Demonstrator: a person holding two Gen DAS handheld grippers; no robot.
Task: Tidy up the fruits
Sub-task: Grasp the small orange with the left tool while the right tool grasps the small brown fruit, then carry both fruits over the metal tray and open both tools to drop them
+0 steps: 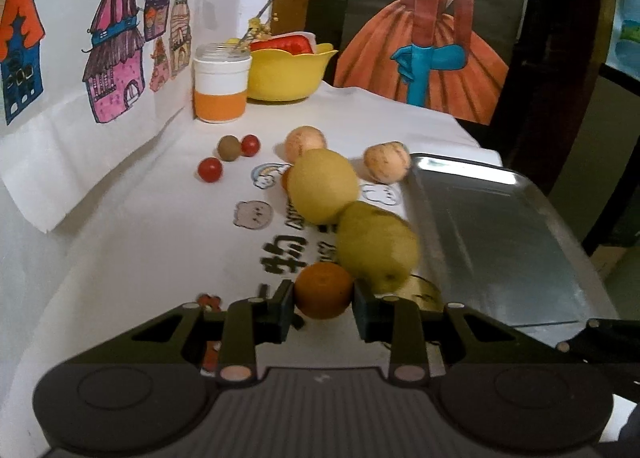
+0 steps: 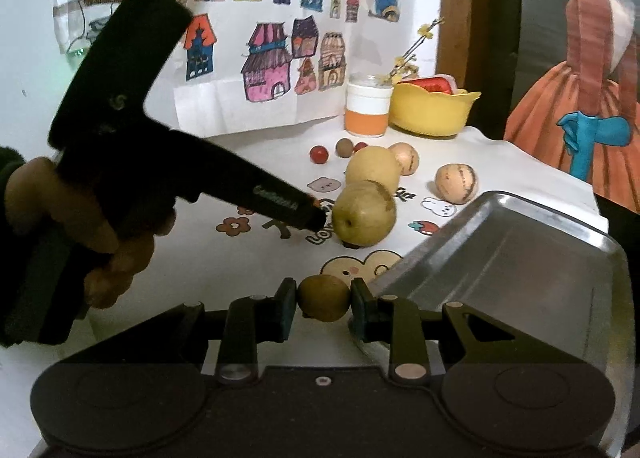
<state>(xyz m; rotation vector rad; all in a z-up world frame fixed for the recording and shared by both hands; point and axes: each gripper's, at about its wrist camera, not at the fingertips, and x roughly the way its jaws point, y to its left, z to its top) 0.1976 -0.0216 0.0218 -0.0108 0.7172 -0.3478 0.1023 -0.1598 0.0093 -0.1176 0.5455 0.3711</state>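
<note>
Pickup stage: left gripper (image 1: 323, 304) clamps an orange (image 1: 324, 290) at lower centre; right gripper (image 2: 323, 304) clamps a kiwi (image 2: 324, 297). Next, probably, transfer both to the metal tray (image 2: 520, 258), lower right.

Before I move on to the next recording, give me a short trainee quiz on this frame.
1. True or false: the metal tray already holds fruit.
2. What sits between the fingers of the left gripper? A) cherry tomato B) orange C) pear
3. Fill in: the right gripper is shut on a small brown ____.

Key:
1. False; the tray is bare in both views.
2. B, the orange.
3. Kiwi, judging by its shape and dull brown skin.
</note>
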